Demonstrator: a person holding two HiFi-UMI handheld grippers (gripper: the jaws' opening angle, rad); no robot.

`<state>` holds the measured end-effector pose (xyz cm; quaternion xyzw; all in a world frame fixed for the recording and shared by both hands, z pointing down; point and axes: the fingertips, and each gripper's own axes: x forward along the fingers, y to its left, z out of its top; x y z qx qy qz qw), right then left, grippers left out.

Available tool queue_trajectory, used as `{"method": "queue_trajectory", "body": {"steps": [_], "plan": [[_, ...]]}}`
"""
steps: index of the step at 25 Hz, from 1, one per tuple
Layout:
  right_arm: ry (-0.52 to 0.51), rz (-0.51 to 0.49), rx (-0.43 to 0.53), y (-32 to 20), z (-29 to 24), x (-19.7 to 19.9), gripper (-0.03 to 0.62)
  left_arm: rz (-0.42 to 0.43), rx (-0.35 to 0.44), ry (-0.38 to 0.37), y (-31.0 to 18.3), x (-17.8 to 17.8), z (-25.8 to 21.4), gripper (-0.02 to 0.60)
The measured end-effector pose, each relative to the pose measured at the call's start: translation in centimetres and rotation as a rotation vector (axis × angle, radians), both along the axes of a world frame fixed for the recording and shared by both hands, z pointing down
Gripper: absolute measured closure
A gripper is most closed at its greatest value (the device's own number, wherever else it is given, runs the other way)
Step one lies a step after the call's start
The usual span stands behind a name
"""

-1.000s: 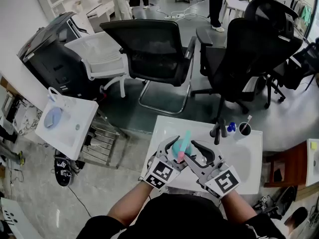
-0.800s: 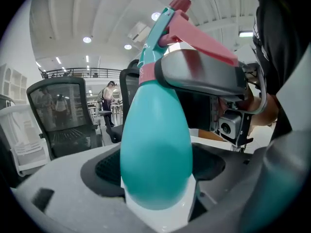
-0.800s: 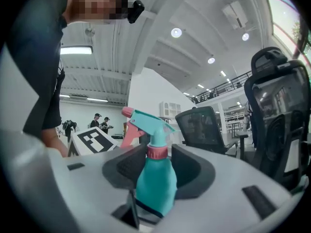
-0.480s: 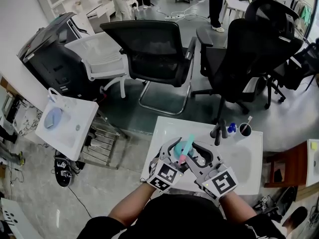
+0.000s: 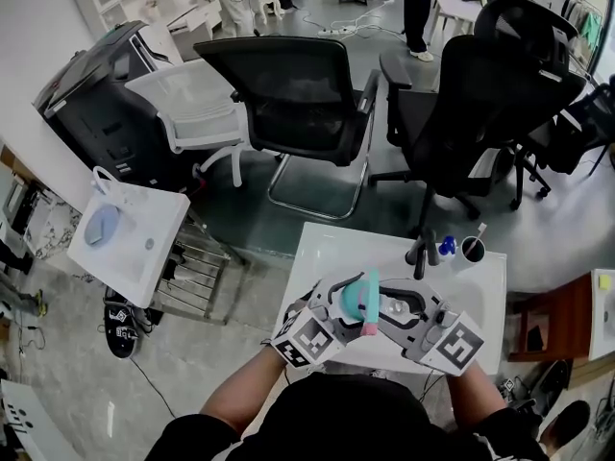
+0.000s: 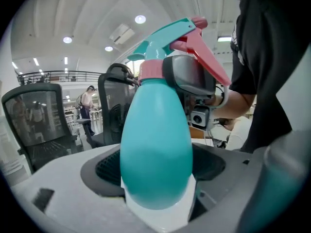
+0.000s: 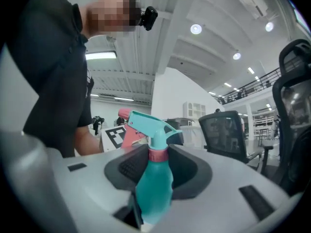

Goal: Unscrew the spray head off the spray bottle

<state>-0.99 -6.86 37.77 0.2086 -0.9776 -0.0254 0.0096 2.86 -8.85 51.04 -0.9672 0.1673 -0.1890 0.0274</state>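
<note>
Teal spray bottle [image 5: 364,294] sits low in the middle of the head view, held above the white table [image 5: 480,286]. Its fat body is clamped in the left gripper [image 5: 338,296], which comes in from the lower left. In both gripper views the bottle's long axis runs bottom to top, with the spray head [image 7: 150,123] uppermost. The right gripper [image 5: 392,307] comes in from the lower right and is nearer the neck. Its jaws have just been closing on the spray head at the pink collar [image 7: 158,154]. The pads look seated, I think, though the fisheye makes contact tough to call. Any twist goes around that axis.
</note>
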Motion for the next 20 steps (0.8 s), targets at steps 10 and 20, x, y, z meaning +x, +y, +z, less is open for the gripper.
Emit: {"method": "queue_trajectory", "body": {"steps": [10,20], "plan": [[0.132,-0.383,0.034,5.5,-0.1,-0.3,0.459,0.497,0.001,0.024,7.0,0.4,-2.7,0.173],[0.014,-0.428,-0.075,5.3,-0.9,-0.2,0.456,0.562,-0.056,0.083,7.9,1.3,-3.9,0.173]]}}
